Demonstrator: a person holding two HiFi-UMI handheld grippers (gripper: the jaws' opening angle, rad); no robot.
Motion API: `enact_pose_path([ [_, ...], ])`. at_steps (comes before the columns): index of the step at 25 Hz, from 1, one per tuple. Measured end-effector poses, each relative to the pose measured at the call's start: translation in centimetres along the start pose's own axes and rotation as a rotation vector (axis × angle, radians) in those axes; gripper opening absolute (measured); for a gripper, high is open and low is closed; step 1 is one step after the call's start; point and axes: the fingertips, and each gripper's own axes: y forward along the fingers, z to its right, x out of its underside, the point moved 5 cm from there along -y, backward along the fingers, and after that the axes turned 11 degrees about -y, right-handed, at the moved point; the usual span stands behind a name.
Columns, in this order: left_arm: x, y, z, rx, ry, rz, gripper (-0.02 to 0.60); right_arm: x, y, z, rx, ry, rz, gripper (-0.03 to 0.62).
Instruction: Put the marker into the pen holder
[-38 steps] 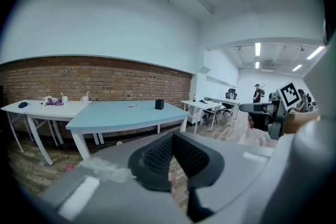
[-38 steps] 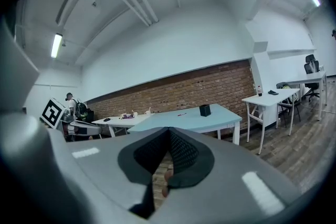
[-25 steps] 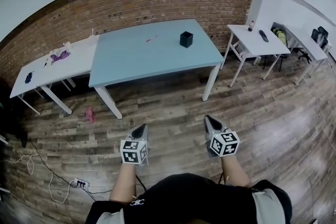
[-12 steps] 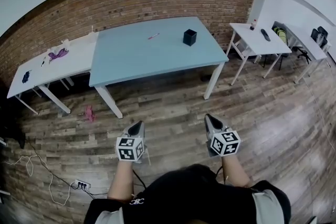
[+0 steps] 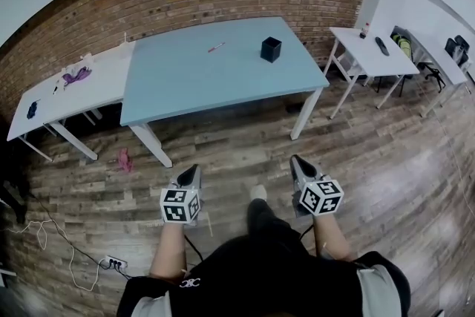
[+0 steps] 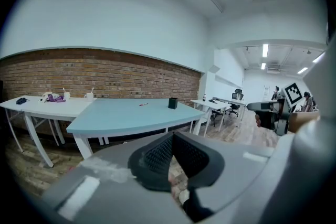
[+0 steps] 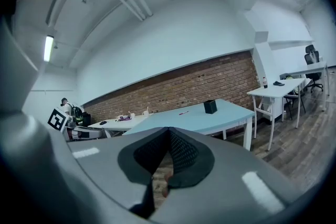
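Two tongs hang clenched and empty over the floor (image 5: 371, 145): left tongs (image 5: 191, 174) and right tongs (image 5: 297, 163). The marker (image 5: 216, 47) lies flat on the blue table (image 5: 185, 85), well apart from both tongs, left of the black pen holder (image 5: 271, 49) and not touching it.
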Motion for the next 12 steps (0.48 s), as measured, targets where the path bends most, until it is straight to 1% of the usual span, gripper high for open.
enact_pose_path([
  [4, -2.0, 3.9, -1.4, -0.035, -0.01, 0.018, 0.008, -1.5, 4.8, 2.8, -0.029, -0.017, 0.026, 0.005],
  [8, -4.8, 7.9, -2.5, -0.056, -0.013, 0.022, 0.008, -3.7, 10.0, 5.3, -0.06, -0.026, 0.048, 0.005],
  [12, -6.9, 11.8, -3.6, -0.071, -0.007, 0.007, 0.008, -5.0, 14.8, 7.5, -0.081, -0.018, 0.054, 0.005],
])
